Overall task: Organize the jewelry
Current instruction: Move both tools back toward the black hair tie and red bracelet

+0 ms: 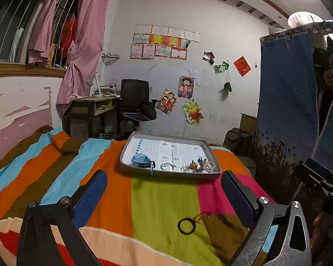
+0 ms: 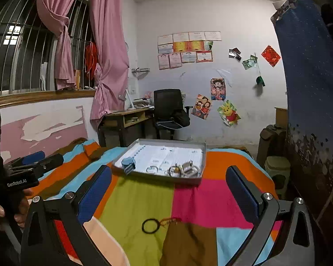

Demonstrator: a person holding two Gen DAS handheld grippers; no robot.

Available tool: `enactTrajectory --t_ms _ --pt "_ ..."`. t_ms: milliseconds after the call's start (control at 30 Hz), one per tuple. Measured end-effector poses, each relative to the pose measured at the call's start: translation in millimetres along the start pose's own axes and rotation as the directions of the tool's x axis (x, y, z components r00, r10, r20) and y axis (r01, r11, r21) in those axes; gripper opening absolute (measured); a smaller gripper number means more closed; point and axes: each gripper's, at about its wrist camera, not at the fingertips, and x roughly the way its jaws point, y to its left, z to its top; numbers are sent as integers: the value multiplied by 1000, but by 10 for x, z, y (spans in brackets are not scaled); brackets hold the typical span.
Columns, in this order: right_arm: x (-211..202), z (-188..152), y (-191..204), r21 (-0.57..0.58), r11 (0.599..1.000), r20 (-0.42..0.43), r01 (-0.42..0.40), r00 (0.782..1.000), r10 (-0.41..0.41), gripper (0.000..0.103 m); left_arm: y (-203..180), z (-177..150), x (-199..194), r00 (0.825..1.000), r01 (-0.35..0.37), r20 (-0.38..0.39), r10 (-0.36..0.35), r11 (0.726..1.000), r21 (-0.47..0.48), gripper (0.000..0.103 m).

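A black ring on a gold chain lies on the striped bedspread, between the spread-apart fingers of both the right gripper and left gripper. Beyond, a grey tray holds rings.

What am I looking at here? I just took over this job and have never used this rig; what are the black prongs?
Each picture comes from a camera mounted on a handheld gripper, looking along its two fingers. The black prongs with blue pads are those fingers. The left gripper and the right gripper are both open and hold nothing. Below lies a striped blanket. On it sits a gray tray holding rings and a small blue box. A black ring with a gold chain lies loose, outside the tray.
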Motion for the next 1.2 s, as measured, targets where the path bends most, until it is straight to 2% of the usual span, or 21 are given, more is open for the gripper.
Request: enactTrajectory --t_ms 200,633,833,1200 --pt "-281 -288 39 19 999 -2 46 999 -46 101 -14 -277 -224 1000 -1 0 1 1000 12 103" --pt "-354 -913 -36 77 990 -74 117 991 -111 101 12 -810 -321 999 -33 -41 32 999 -12 103" --pt "-289 -976 -17 63 992 -92 108 990 -102 101 5 -919 -262 996 -47 -71 47 999 4 103" --pt "-77 -826 4 69 992 -55 103 994 -99 101 -5 -837 -138 995 -76 -61 75 997 -10 103"
